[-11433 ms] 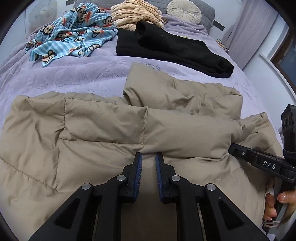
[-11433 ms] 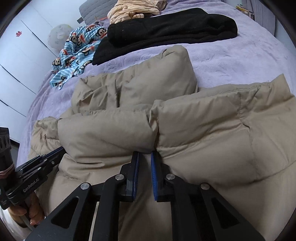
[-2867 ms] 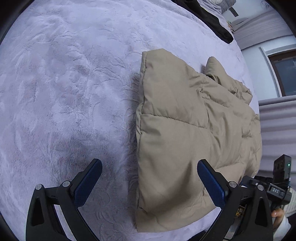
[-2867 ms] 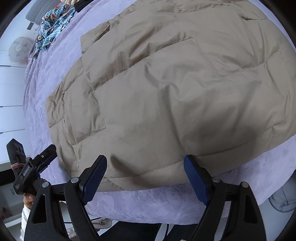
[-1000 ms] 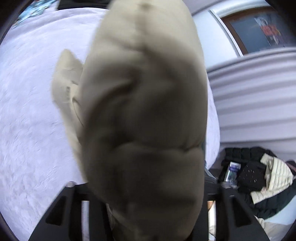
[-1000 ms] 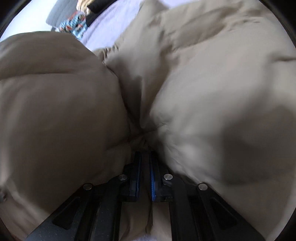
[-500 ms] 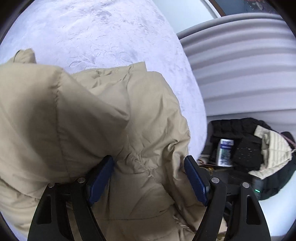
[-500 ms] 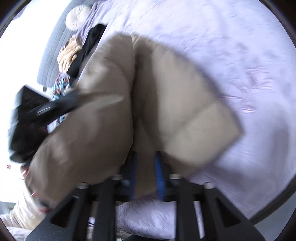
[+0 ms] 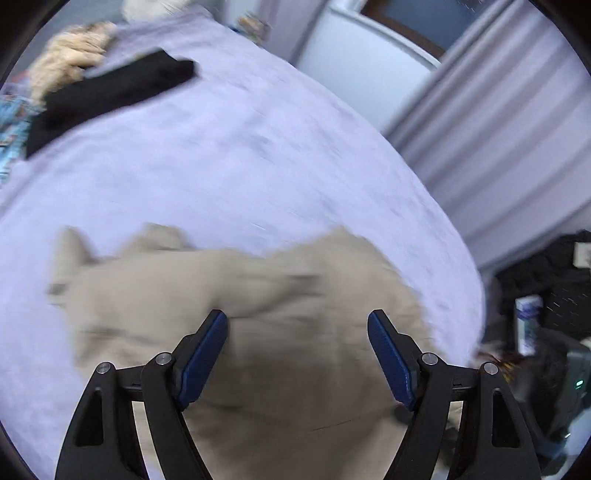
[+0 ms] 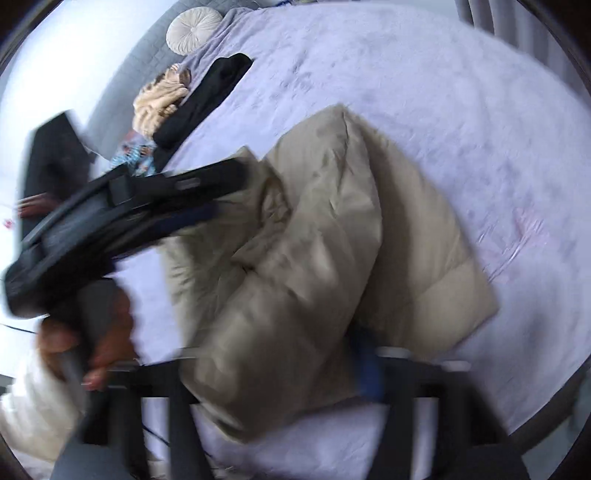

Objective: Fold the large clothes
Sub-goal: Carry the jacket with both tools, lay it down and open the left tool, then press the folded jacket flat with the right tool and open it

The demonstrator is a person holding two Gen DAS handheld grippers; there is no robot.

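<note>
Beige and puffy, one padded jacket (image 10: 317,236) lies bunched on the lilac bedspread (image 10: 461,110), filling the lower middle of both views. The left gripper (image 9: 297,350) hovers over it at the bottom of its own frame, its two blue pads (image 9: 203,354) spread wide with nothing pinched between them. The right gripper (image 10: 280,373) is blurred at the bottom of its frame; its jaws are closing with jacket fabric bulging between them, though contact cannot be made out. Three other garments sit at the upper left: one black (image 10: 207,96), one cream striped (image 10: 159,103), one blue patterned (image 10: 135,153). One round cushion (image 10: 194,29) lies above them.
</note>
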